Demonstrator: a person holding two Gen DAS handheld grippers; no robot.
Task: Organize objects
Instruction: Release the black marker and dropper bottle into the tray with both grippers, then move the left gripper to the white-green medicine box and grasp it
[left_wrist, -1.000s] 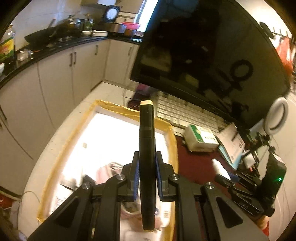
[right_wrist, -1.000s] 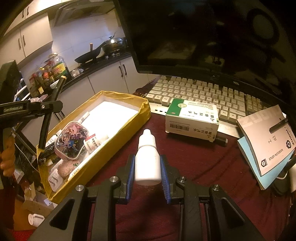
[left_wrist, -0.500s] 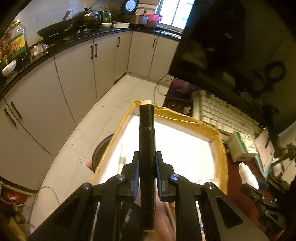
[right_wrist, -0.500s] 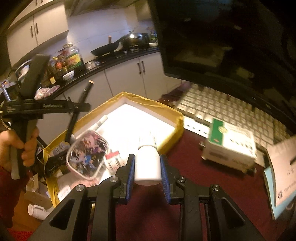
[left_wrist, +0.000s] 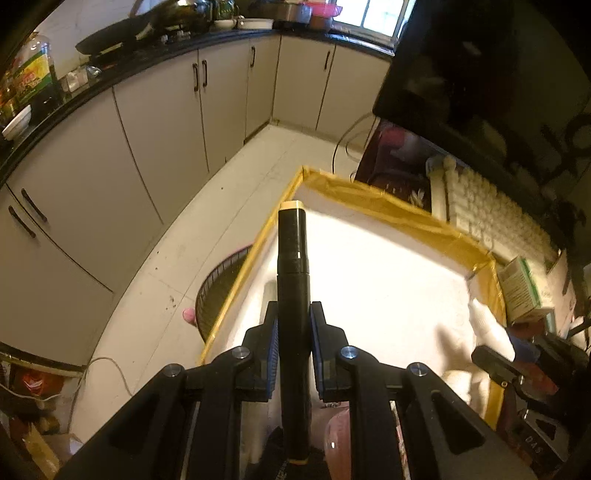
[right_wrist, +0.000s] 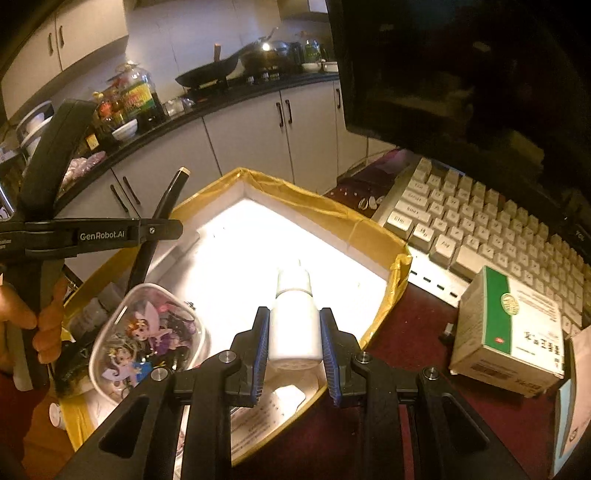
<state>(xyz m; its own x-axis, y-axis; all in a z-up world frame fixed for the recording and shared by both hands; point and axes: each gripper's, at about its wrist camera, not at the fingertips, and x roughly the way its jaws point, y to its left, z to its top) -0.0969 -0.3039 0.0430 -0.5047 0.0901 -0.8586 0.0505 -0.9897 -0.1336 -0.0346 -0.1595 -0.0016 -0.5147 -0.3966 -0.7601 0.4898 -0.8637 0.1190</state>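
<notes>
A black pen (left_wrist: 293, 251) with cream ends is clamped in my left gripper (left_wrist: 293, 325), which is shut on it. The pen hangs over the left edge of a white box with a yellow taped rim (left_wrist: 388, 206). In the right wrist view the same left gripper (right_wrist: 162, 229) holds the pen (right_wrist: 164, 203) tilted above the box's left side. My right gripper (right_wrist: 294, 328) is shut on a white dropper bottle (right_wrist: 294, 321) over the near right part of the box (right_wrist: 314, 199), nozzle pointing away.
Inside the box lie a clear case of cartoon figures (right_wrist: 147, 332) and some small packets. On the dark red table stand a green-and-white medicine carton (right_wrist: 517, 325), a white keyboard (right_wrist: 480, 221) and a dark monitor (right_wrist: 461, 74). Kitchen cabinets (left_wrist: 147, 129) and floor lie beyond.
Both grippers have moved left and a little lower. The dropper bottle went from above the red table to above the box. The pen now hangs over the box's left edge.
</notes>
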